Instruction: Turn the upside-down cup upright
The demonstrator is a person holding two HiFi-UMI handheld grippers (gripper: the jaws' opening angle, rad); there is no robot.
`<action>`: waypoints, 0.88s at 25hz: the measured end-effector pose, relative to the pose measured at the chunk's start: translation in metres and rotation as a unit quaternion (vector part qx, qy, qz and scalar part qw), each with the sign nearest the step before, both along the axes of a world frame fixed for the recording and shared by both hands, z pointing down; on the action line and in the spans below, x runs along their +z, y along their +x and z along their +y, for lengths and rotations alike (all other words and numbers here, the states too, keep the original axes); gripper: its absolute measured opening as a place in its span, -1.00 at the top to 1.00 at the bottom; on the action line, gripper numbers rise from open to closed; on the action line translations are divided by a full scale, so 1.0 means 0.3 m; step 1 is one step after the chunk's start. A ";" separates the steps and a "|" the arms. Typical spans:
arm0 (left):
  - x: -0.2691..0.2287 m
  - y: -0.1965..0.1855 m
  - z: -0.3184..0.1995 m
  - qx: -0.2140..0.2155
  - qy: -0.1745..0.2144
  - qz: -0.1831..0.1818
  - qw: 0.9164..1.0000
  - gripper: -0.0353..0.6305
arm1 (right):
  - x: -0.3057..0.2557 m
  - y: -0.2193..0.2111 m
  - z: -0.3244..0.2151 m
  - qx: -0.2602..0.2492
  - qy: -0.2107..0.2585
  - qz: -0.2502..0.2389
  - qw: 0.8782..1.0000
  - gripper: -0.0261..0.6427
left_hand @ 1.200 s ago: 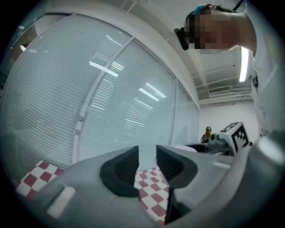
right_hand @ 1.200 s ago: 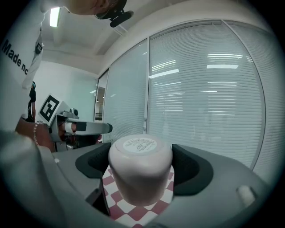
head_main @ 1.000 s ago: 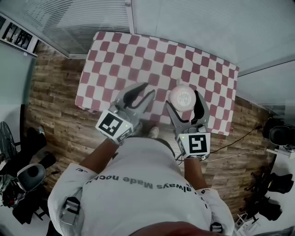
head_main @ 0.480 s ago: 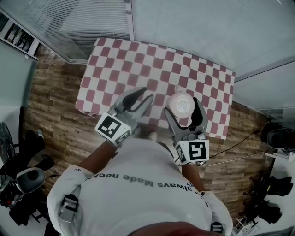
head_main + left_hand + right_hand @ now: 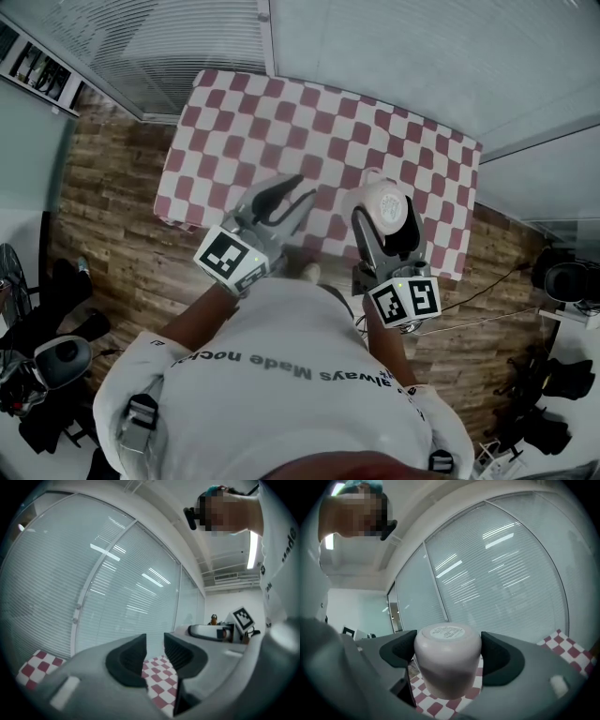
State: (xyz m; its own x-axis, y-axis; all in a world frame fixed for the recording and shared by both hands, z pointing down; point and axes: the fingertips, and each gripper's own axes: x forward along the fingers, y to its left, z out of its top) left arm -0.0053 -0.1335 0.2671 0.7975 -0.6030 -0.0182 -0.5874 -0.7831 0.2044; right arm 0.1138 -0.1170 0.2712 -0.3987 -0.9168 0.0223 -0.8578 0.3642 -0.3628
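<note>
Table (image 5: 281, 112) unchanged, R hand-held gripper (image 5: 385, 217) rolled w/ cup (image 5: 382, 203)

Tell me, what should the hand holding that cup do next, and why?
Probably roll the right gripper over, so the cup ends mouth up. Its fingers press on the cup's sides, the labelled base faces up, and the cup seems lifted clear of the checkered table, so there looks to be room to turn it.

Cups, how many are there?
1. The cup is clamped in the right gripper, above the checkered table, bottom upward. No other shows.
</note>
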 end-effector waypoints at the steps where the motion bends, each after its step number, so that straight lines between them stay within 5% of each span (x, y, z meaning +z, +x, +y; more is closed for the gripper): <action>1: 0.001 0.003 0.003 0.001 0.000 0.000 1.000 0.53 | 0.005 0.006 -0.002 -0.001 -0.007 -0.022 1.000 -0.36; 5: 0.008 0.011 0.019 0.004 -0.001 0.001 1.000 0.53 | 0.028 0.032 -0.011 -0.007 -0.044 -0.149 0.988 -0.36; 10: 0.019 0.021 0.040 0.004 -0.005 0.003 1.000 0.53 | 0.053 0.048 -0.015 -0.017 -0.071 -0.237 0.969 -0.36; 16: 0.018 0.030 0.073 0.007 -0.004 0.003 1.000 0.53 | 0.093 0.088 -0.004 -0.021 -0.099 -0.395 0.913 -0.36; 22: 0.025 0.041 0.101 0.016 -0.006 0.003 1.000 0.53 | 0.105 0.098 0.012 -0.017 -0.103 -0.451 0.886 -0.36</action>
State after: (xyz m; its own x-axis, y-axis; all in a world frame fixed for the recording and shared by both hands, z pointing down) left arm 0.0069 -0.1032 0.2746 0.8164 -0.5773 -0.0148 -0.5609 -0.7988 0.2177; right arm 0.1432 -0.1134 0.3029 -0.3674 -0.9173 -0.1539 -0.1740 0.2303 -0.9574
